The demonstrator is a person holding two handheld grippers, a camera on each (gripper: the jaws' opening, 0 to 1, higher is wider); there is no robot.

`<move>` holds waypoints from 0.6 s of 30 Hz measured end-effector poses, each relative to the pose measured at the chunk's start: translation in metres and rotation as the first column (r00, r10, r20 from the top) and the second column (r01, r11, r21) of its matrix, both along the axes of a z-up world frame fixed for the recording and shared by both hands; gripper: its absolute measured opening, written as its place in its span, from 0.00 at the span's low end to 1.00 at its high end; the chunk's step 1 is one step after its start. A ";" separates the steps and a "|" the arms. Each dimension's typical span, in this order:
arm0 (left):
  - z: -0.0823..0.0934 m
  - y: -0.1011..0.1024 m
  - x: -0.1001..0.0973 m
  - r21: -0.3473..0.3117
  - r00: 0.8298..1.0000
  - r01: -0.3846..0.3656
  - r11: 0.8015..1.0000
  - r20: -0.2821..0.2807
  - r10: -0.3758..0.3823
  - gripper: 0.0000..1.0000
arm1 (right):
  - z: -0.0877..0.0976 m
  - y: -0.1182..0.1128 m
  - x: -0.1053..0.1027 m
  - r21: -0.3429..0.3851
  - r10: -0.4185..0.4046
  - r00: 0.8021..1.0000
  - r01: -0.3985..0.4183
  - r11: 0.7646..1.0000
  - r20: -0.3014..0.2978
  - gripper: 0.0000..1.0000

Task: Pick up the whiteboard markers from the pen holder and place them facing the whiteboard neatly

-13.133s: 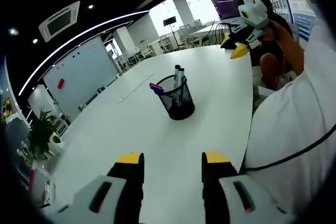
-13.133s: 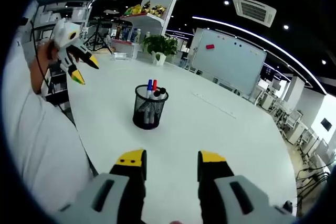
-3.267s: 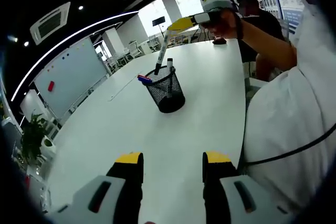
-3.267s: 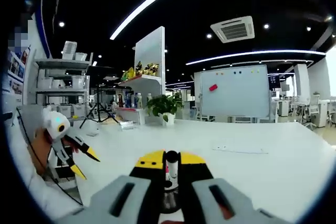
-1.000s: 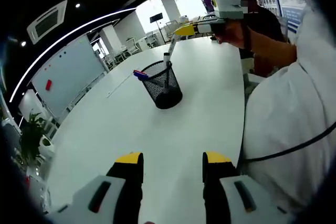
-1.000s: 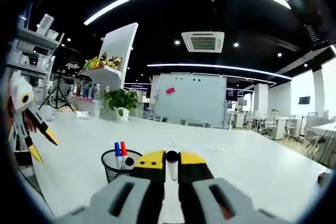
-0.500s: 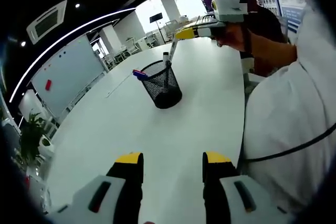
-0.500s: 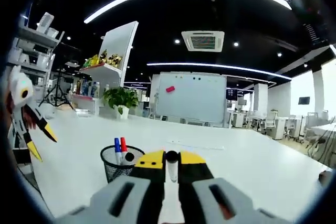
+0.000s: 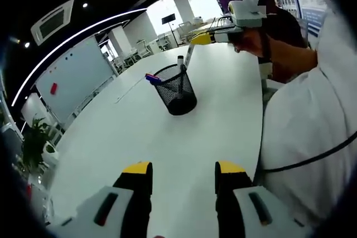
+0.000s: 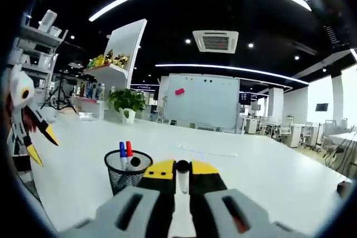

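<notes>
A black mesh pen holder (image 9: 177,88) stands mid-table, a blue and red marker (image 9: 152,77) and a black-capped one (image 9: 180,62) sticking out of it. Right of the holder, above the table, my right gripper (image 9: 203,38) is shut on a whiteboard marker (image 9: 189,54). In the right gripper view that marker (image 10: 182,181) lies between the shut yellow-tipped jaws of the right gripper (image 10: 182,168), black cap forward, with the pen holder (image 10: 126,175) low on the left. My left gripper (image 9: 184,170) is open over the near table with nothing in it, and the left gripper (image 10: 29,122) hangs at the left.
The whiteboard (image 10: 203,102) stands beyond the far side of the white table (image 9: 139,137). A potted plant (image 10: 127,102) and shelves sit to its left. A thin strip (image 10: 203,152) lies on the table towards the board. A person's white sleeve (image 9: 304,132) crowds the right.
The right gripper lifted a marker out of the pen holder and now holds it beside the holder, pointing towards the whiteboard. Over the last second it drifted only slightly. The left gripper stayed put.
</notes>
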State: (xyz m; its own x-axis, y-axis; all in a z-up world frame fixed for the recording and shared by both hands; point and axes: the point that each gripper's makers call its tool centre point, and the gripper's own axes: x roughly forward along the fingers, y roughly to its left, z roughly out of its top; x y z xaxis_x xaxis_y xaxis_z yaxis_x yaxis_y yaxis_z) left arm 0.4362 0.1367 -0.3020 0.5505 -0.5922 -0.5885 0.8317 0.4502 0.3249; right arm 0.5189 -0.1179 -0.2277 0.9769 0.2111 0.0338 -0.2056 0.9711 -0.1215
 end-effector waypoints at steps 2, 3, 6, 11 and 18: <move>0.002 0.000 0.003 -0.005 1.000 -0.015 1.000 0.008 0.015 0.47 | -0.001 -0.001 0.000 0.003 -0.002 1.000 0.002 1.000 -0.004 0.08; 0.002 0.000 0.003 -0.006 1.000 -0.016 1.000 0.009 0.016 0.46 | -0.001 -0.001 0.001 0.007 -0.002 1.000 0.002 1.000 -0.006 0.08; 0.002 -0.002 0.001 -0.007 1.000 -0.011 1.000 0.007 0.011 0.46 | -0.003 -0.002 0.003 0.010 0.003 1.000 -0.003 1.000 -0.010 0.08; -0.001 -0.001 0.000 0.001 1.000 -0.009 1.000 0.000 0.009 0.46 | -0.005 -0.004 0.003 0.003 0.002 1.000 -0.002 1.000 -0.009 0.08; -0.001 -0.001 0.001 -0.003 1.000 -0.008 1.000 -0.001 0.008 0.46 | -0.007 -0.012 0.007 0.015 -0.006 1.000 0.007 1.000 -0.015 0.08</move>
